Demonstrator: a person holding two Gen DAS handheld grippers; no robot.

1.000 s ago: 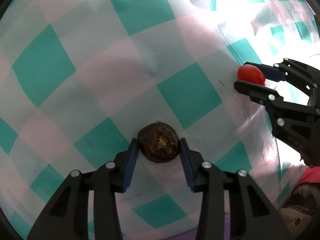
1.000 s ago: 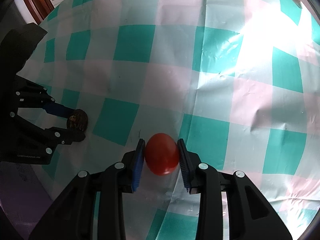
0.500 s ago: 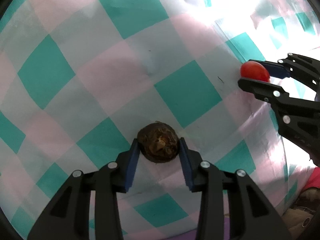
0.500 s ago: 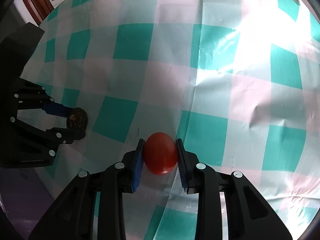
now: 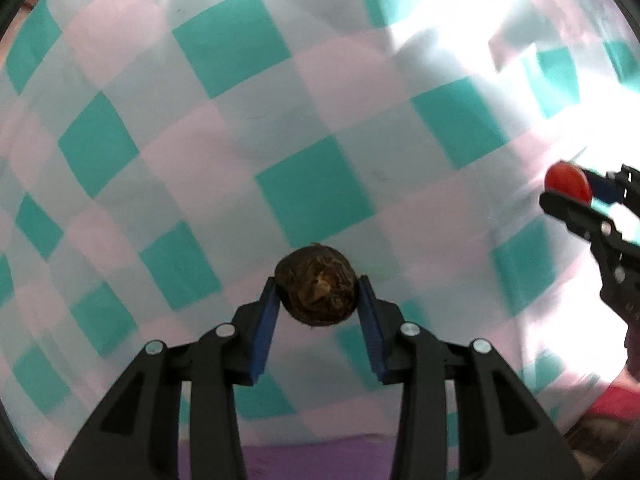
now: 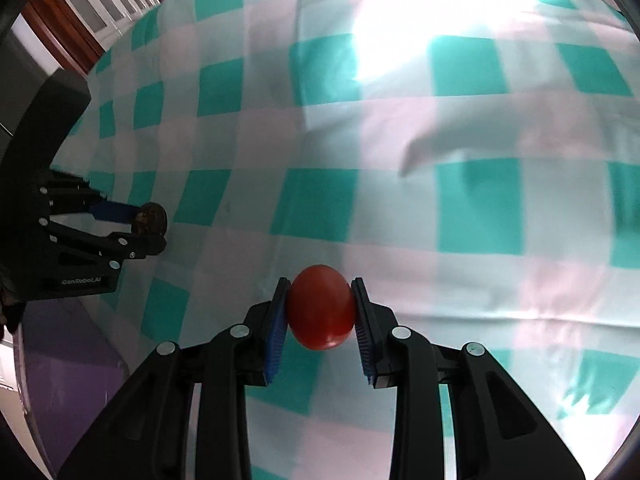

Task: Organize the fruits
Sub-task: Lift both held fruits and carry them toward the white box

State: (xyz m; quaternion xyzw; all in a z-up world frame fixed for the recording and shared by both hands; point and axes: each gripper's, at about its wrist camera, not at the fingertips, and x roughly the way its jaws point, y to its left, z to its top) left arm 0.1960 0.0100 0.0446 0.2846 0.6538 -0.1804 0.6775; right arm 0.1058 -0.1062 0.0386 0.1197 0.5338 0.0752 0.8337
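The left tool (image 5: 318, 300) is gripping a dark brown, round, rough-skinned fruit (image 5: 317, 285) between its two blue pads, and it is holding the fruit a little above the desk, which is covered with a glossy checked cloth of teal, pink and white squares (image 5: 224, 128). Taking this brown fruit as the landmark, the right tool (image 6: 320, 312) is working well apart from it, on its right side. The right tool is pressing its pads on both sides of a smooth red oval fruit that looks like a small tomato (image 6: 320, 308), so it is closed on it. In the right wrist view the brown fruit (image 6: 150, 219) and the left tool (image 6: 132, 226) are appearing far to the left of the red fruit, near the cloth's edge.

As for progress, I am judging that the task is in the carrying stage: both fruits are picked up, but neither one is placed. No bowl, basket or tray is showing in either view, so I cannot tell where the fruits are going. To the right of the brown fruit only bare cloth and a bright glare are visible. What is remaining, I think, is bringing each fruit to its place and releasing it gently, since the red fruit looks soft and could be bruised by a hard squeeze.
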